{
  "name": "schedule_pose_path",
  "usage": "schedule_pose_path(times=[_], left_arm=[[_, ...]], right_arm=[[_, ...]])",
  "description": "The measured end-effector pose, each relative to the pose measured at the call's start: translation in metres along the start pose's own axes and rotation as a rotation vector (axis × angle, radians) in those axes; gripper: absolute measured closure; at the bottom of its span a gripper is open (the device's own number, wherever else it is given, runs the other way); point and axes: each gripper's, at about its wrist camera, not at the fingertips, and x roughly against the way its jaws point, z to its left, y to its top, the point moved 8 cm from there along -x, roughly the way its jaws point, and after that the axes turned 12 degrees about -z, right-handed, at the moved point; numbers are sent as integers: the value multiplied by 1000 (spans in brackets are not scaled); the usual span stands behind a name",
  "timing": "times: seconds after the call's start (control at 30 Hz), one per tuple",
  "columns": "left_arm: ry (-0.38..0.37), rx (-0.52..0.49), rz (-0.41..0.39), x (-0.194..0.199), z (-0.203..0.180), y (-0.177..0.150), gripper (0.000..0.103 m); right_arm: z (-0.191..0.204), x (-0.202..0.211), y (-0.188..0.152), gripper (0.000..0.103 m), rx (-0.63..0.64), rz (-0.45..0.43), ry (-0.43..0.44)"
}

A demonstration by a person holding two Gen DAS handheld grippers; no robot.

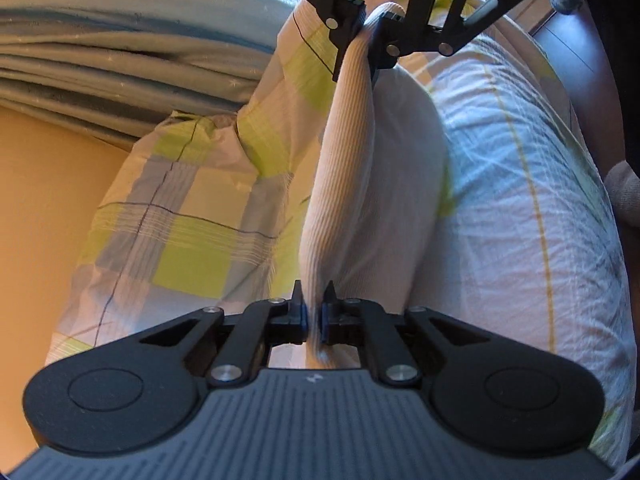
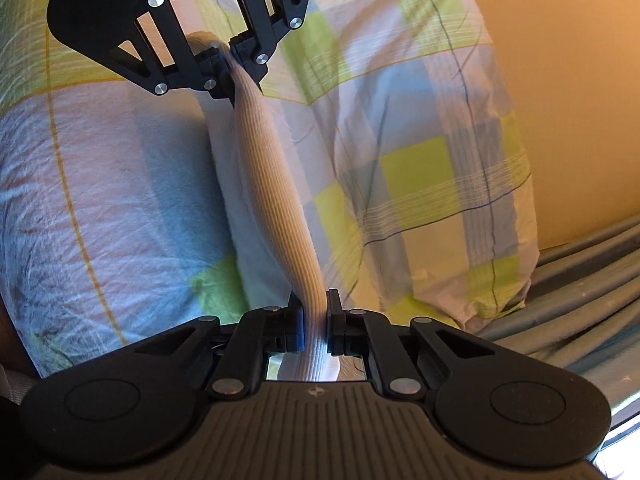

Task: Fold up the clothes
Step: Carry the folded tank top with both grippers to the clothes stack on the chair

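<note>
Between both grippers' jaws, ribbed garment point(image 1: 352, 184) stretched taut.

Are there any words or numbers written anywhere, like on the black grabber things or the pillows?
No words or numbers can be read anywhere.
Small pale logo mark on the left tool, on its grey ribbed body: a symbol, not letters.
The same mark on the right tool.
Ribbed white garment, checked green-and-blue pillow: no label showing.

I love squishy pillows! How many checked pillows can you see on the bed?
2. One checked pillow lies beside the folded blue blanket; the other pillow lies next to it, under the hanging white garment. More may be hidden.
</note>
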Motion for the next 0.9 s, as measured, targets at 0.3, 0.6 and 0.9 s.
schedule_pose_path(times=[0.3, 0.6, 0.9], left_arm=[[-14, -77, -170, 21, 12, 105, 98], [-66, -128, -394, 31, 8, 212, 98], [-167, -190, -712, 54, -28, 332, 98]], right_arm=[[-44, 88, -35, 96, -38, 86, -122], [-71, 186, -89, 96, -94, 228, -255], [-69, 305, -146, 96, -171, 493, -383]])
